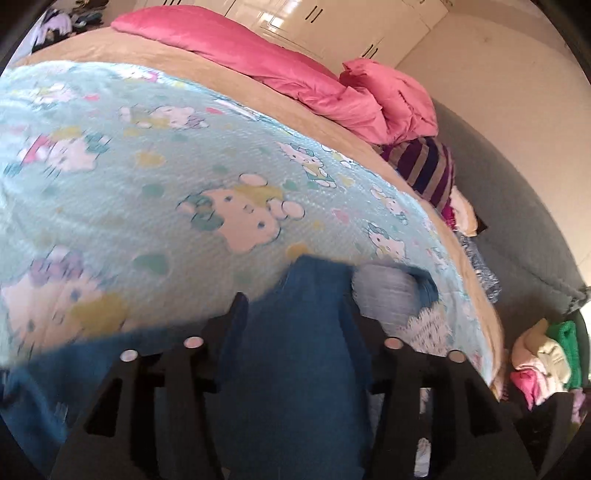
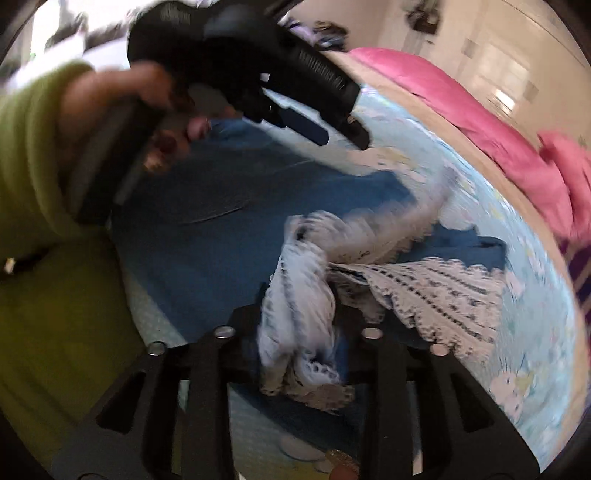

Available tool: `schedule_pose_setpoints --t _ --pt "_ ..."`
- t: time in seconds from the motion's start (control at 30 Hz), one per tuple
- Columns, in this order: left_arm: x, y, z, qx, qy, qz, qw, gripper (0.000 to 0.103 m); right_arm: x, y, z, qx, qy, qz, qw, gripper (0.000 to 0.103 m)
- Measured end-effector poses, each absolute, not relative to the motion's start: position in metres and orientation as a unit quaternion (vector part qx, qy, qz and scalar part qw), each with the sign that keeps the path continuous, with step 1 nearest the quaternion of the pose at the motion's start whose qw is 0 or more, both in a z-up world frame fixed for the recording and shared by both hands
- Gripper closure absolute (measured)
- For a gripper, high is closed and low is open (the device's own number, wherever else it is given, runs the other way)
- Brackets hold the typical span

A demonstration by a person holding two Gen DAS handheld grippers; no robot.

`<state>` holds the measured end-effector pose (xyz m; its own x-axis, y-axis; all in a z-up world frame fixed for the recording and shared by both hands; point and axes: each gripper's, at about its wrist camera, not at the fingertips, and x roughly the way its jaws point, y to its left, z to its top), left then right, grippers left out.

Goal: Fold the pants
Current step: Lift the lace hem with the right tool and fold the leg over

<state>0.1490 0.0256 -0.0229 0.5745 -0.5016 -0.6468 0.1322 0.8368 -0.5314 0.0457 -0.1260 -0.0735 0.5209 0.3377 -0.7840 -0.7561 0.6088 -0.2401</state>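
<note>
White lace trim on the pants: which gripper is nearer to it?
Right. The right gripper is clamped on the lace trim; the left gripper grips blue pants fabric beside it.

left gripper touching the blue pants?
Touching. Left wrist view: the left gripper has the blue pants bunched between its fingers, fabric against both.

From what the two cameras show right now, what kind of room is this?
Most likely a bedroom: the blue pants lie on a bed with a cartoon-cat blanket, a pink duvet is bunched behind, and white wardrobe doors line the wall.
</note>
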Motion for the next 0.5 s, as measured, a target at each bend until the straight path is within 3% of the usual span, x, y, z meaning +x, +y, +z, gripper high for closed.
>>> schedule_pose_setpoints --t 0.27,0.37,0.5 --pt "0.095 0.042 -0.027 -0.249 0.421 -0.22 0.844 0.039 0.029 -0.144 -0.024 -0.239 0.34 0.404 0.815 0.062" --pt "0.078 0.04 -0.03 -0.255 0.423 -0.228 0.839 0.039 0.055 -0.184 -0.006 -0.19 0.343 0.332 0.858 0.051" --pt "0.063 0.023 -0.033 -0.247 0.436 -0.247 0.83 0.039 0.105 -0.247 -0.011 -0.085 0.397 0.223 0.887 0.046"
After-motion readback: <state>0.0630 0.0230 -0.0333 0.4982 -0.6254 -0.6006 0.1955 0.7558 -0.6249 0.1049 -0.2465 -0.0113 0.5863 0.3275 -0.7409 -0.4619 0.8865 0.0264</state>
